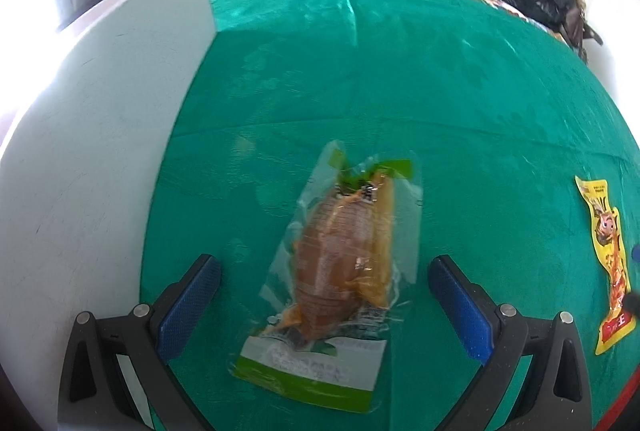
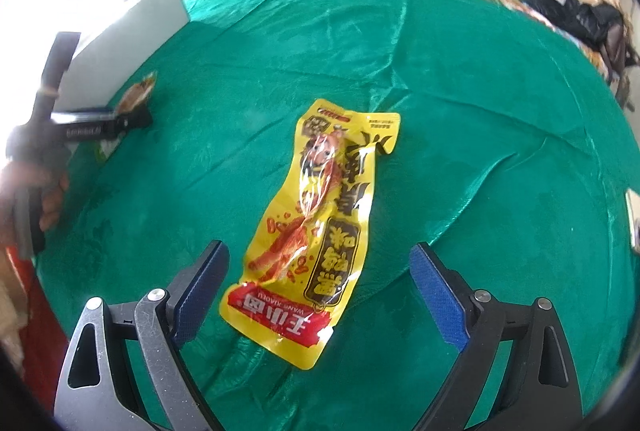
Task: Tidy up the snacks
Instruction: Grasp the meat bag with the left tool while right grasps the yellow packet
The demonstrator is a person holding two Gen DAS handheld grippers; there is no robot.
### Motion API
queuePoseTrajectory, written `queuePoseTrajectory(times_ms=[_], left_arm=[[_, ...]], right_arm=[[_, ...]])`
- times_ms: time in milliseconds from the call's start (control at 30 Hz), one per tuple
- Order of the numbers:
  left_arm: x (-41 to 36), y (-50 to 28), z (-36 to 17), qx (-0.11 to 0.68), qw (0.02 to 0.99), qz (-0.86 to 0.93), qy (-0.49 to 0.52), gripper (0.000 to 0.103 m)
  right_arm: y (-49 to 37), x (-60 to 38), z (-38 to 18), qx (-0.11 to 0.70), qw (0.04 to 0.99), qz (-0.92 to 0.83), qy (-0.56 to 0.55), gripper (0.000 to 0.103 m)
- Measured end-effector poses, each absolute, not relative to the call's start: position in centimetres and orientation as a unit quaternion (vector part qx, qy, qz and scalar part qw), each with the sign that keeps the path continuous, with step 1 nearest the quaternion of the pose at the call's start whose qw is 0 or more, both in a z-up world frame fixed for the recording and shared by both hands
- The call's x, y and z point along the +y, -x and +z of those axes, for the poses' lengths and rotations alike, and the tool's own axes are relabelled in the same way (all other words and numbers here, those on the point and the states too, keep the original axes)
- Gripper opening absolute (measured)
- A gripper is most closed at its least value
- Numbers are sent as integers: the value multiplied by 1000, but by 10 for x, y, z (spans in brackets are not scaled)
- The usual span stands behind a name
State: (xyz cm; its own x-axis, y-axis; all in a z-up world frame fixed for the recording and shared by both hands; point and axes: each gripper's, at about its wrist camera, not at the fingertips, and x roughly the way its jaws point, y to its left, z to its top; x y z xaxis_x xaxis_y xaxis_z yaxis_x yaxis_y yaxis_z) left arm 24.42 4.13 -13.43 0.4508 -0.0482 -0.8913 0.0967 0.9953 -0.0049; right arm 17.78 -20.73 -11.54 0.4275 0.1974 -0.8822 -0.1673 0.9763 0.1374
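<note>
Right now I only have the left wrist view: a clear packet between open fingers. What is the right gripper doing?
Observer: The right gripper is open over a yellow packet, which lies flat on the green cloth.
Operator: Is it touching the packet?
Observer: Not that I can see; the blue fingers stand apart on either side.
Operator: Anything else over there?
Observer: A hand holding the left gripper's handle shows at the left edge.
</note>
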Motion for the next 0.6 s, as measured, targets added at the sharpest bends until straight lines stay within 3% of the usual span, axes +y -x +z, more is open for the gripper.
queuePoseTrajectory(times_ms=[67, 100, 167, 233, 267, 367, 600], left_arm=[[35, -247, -133, 532, 845, -51, -27, 98], [32, -245, -130, 527, 847, -60, -32, 80], [26, -240, -123, 524, 847, -80, -41, 60], [25, -234, -122, 529, 842, -94, -43, 59], [26, -228, -121, 529, 842, -101, -39, 59], [41, -204, -116, 516, 849, -114, 7, 58], [57, -148, -83, 486, 853, -152, 112, 58]], right_arm=[[-197, -207, -114, 550, 829, 94, -44, 94], [-204, -204, -115, 559, 823, 89, -49, 94], [-212, -193, -116, 568, 819, 75, -26, 93], [-213, -180, -122, 591, 804, 66, 18, 84], [-210, -177, -124, 602, 795, 64, 33, 53], [-195, -183, -112, 595, 801, 60, 24, 45], [-157, -216, -74, 562, 822, 68, -66, 45]])
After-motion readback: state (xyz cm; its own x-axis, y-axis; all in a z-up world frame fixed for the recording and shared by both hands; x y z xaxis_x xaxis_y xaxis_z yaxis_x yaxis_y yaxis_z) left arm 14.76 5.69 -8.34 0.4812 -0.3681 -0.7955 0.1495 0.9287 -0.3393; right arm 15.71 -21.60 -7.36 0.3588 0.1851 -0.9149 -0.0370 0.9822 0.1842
